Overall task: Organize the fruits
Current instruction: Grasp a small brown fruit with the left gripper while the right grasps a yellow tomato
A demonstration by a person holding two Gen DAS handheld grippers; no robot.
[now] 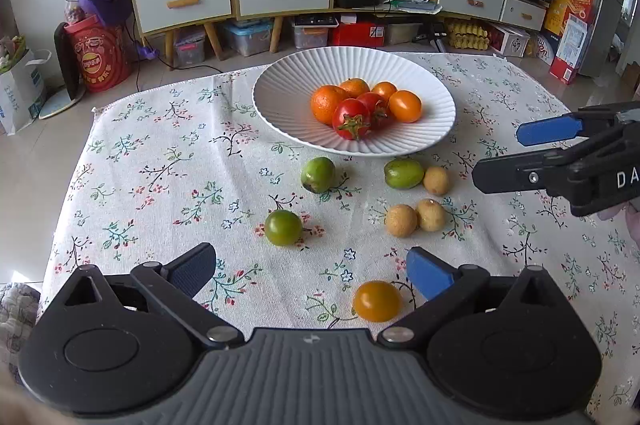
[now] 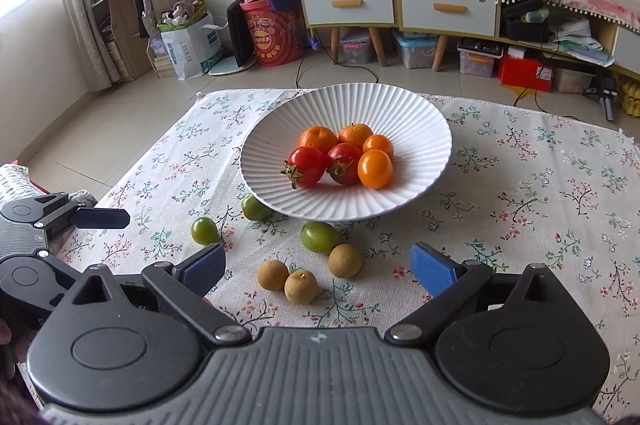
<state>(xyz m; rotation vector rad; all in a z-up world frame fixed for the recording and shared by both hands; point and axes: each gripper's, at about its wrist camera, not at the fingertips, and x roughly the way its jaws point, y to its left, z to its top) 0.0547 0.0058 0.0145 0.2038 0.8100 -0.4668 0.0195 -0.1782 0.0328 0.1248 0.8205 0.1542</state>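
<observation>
A yellow tomato (image 1: 376, 301) lies on the cloth (image 1: 160, 161) between the left gripper's (image 1: 312, 271) wide-open, empty jaws, short of the plate (image 1: 280, 97); the right gripper (image 2: 318, 267), likewise spread and empty, hovers over three longans (image 2: 301, 287). Round fruit may roll from a glancing pad.

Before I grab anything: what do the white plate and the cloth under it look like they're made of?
White plate: looks like glazed ceramic or porcelain with a soft satin sheen; fine molded ribs fan out to the rim. Melamine can't be ruled out.
Tablecloth: woven cotton or linen, matte, with visible coarse weave, printed flowers and a stitched hem.
</observation>
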